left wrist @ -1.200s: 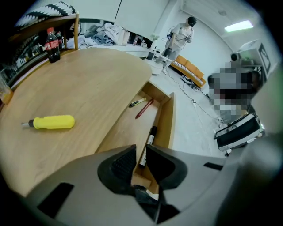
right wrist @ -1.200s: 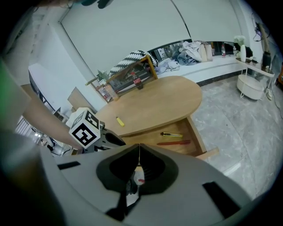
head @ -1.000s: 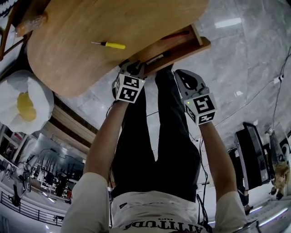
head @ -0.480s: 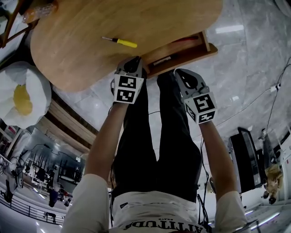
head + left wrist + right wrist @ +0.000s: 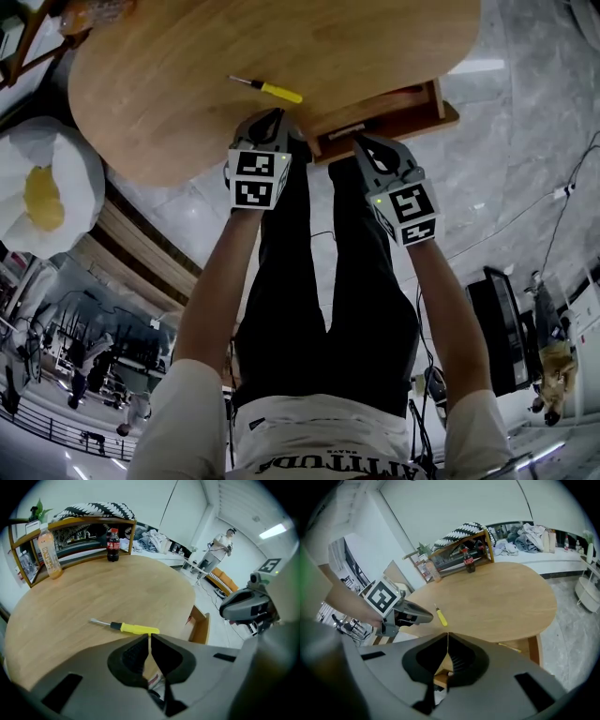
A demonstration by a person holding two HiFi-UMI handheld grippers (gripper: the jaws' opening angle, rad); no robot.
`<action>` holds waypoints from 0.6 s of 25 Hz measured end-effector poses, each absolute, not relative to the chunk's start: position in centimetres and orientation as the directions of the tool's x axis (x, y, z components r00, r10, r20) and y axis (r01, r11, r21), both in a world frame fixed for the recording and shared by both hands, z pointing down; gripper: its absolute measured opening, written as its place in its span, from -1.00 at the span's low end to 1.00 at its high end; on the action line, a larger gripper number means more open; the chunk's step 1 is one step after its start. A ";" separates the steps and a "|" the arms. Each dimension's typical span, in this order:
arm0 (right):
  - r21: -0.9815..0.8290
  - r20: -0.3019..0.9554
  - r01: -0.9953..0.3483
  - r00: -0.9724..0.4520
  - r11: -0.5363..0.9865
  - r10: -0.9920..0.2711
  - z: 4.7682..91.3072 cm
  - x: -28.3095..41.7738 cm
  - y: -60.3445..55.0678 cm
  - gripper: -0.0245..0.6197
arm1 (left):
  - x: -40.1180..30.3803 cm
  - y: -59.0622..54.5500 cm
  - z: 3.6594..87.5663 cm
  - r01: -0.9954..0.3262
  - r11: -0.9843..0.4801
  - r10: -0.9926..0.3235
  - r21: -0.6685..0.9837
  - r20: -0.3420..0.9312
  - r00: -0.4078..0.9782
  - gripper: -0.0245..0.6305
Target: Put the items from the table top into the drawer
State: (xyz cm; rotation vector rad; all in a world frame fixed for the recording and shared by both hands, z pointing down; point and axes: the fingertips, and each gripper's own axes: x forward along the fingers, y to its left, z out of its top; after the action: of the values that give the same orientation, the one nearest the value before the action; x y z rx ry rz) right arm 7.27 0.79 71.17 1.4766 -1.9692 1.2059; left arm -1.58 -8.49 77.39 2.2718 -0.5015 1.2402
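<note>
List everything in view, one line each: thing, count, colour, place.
table: one, light wood, in front of the person
screwdriver: one, yellow handle, lying on the table near its front edge
drawer: one, wooden, pulled open under the table's edge
cola bottle: one, dark with a red label, upright at the table's far side
drink bottle: one, orange, upright at the far left
rack: one, wooden, along the table's far edge
floor: grey marble
left claw: one, grey, shut, empty, near the screwdriver
right claw: one, grey, shut, empty, by the drawer's front
</note>
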 end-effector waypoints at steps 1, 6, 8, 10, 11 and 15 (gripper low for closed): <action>-0.392 0.737 -0.917 -0.364 0.078 -0.569 71.3 7.1 0.2 -0.86 | -1.8 -8.8 77.3 -0.538 -0.805 -0.081 0.250 0.852 0.518 -0.82; -0.375 0.746 -0.920 -0.372 0.113 -0.552 72.2 6.1 -3.0 -0.86 | -3.0 -9.9 76.8 -0.540 -0.801 -0.083 0.257 0.847 0.525 -0.83; -0.367 0.752 -0.921 -0.377 0.131 -0.541 72.7 5.5 -4.2 -0.86 | -3.4 -10.4 76.7 -0.540 -0.801 -0.084 0.258 0.845 0.528 -0.84; -0.365 0.757 -0.919 -0.386 0.149 -0.527 73.2 4.8 -5.2 -0.86 | -3.9 -10.8 76.8 -0.537 -0.802 -0.084 0.259 0.843 0.532 -0.85; -0.366 0.759 -0.917 -0.392 0.158 -0.519 73.5 4.4 -5.6 -0.86 | -4.2 -10.9 76.8 -0.537 -0.802 -0.083 0.261 0.841 0.534 -0.85; -0.365 0.764 -0.913 -0.405 0.181 -0.502 74.6 3.0 -7.1 -0.86 | -5.0 -11.7 76.8 -0.537 -0.799 -0.079 0.272 0.837 0.542 -0.85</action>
State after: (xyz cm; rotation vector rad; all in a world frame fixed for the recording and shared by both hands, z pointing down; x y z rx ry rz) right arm 3.04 -7.14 74.64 1.3261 -1.9842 1.1342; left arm -4.98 -11.70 76.78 2.2738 -0.4975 1.1981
